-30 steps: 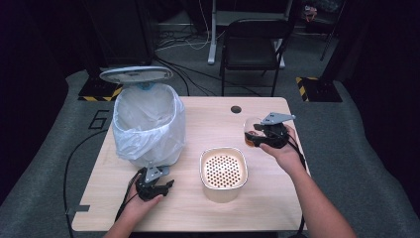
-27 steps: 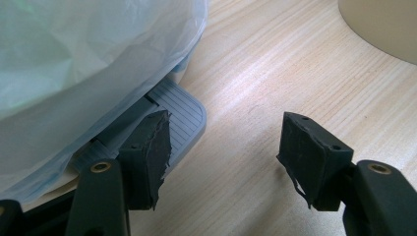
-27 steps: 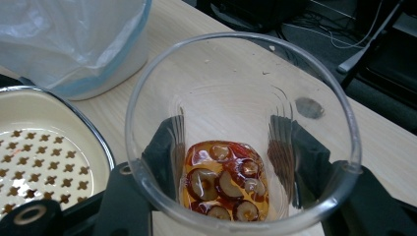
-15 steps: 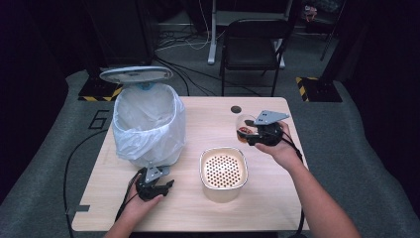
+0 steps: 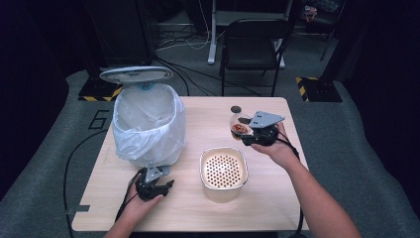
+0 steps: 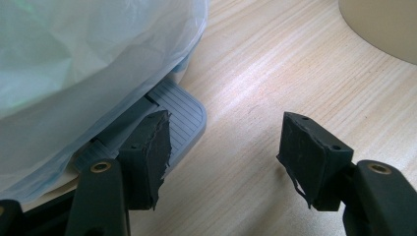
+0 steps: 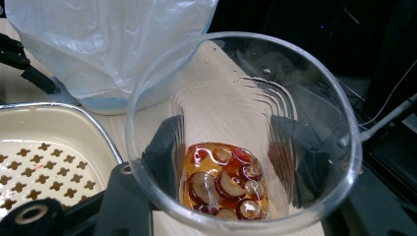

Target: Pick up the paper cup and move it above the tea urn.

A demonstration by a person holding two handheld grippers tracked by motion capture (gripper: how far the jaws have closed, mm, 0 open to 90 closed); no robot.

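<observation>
High view: one glass cup (image 5: 238, 127) with red slices held in right gripper (image 5: 250, 135) jaws; one holey bowl (image 5: 223, 169), one lined bin (image 5: 147, 124); left gripper (image 5: 159, 187) jaws apart, empty.

overhead light is falling brightly on the pale wooden table (image 5: 198, 208), while the room around it is sinking into near black. the high view is looking soft and slightly grainy, and short shadows are lying close under objects. in the left gripper view, a pale sheen is streaking across the wood grain, and the translucent white plastic bag (image 6: 74, 59) is blurring at close range. in the right gripper view, glare is curling along the clear glass cup (image 7: 246, 132), whose near rim is going out of focus.
</observation>
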